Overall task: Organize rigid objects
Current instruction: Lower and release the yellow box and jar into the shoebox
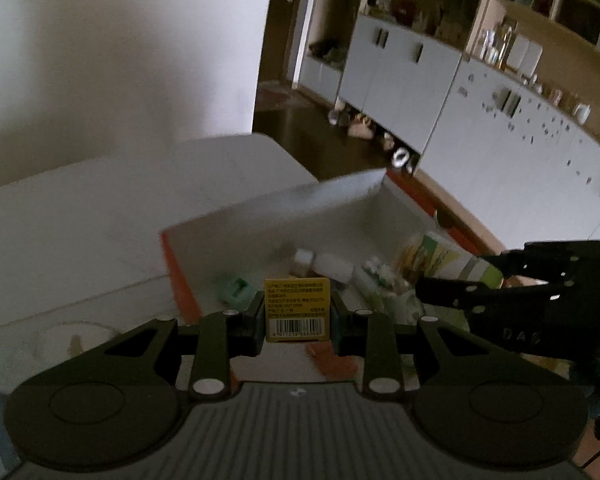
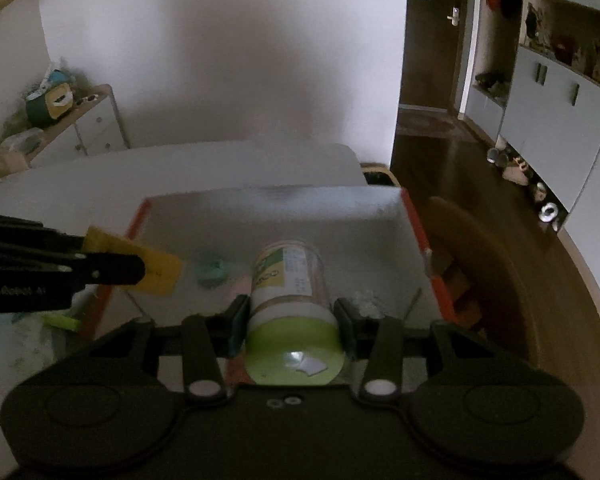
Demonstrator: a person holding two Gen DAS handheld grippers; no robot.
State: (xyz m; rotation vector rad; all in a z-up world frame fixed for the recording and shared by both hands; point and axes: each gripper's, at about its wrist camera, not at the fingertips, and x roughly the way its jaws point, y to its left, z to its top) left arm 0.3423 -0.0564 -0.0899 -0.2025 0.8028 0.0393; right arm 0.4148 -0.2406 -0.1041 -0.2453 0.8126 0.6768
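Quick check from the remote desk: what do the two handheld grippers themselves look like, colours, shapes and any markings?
Both are matte black. The left gripper and right gripper each have two round black discs at the base, angled link arms with white pivot caps, and dark fingers with teal-edged pads. The left's body is ribbed grey; the right's is plain black. Pale lettering runs along their sides, too blurred to read. No cables or sleeves show.
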